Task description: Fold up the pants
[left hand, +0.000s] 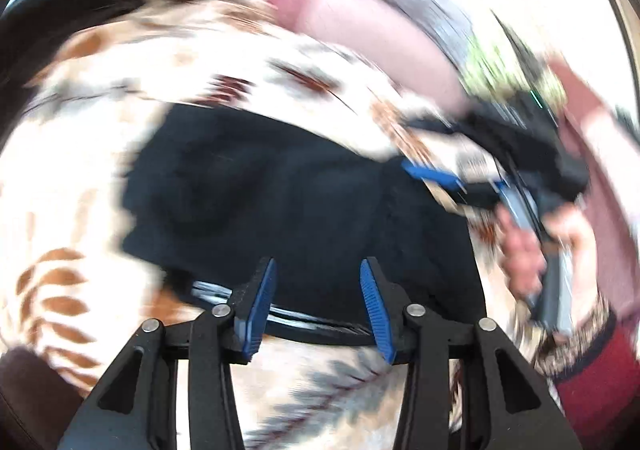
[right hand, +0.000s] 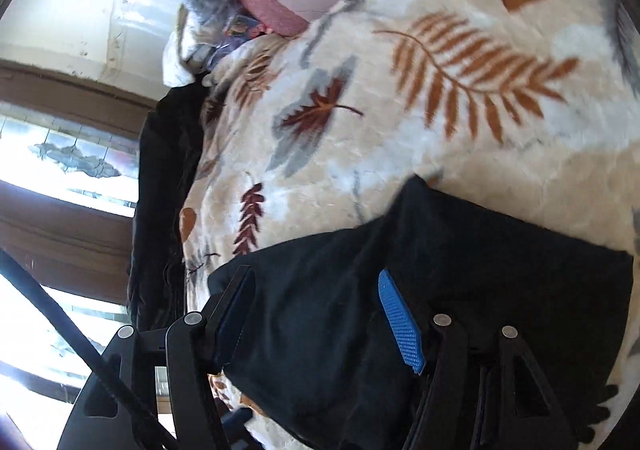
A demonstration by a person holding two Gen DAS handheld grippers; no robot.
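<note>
The black pants (left hand: 288, 202) lie bunched on a cream blanket (left hand: 80, 178) printed with brown leaves, all of it smeared by motion blur. The left gripper (left hand: 318, 290) hangs over their near edge, blue pads (left hand: 260, 302) spread apart with nothing between. At the right, a hand (left hand: 524, 250) grips the right gripper (left hand: 432, 174).
</note>
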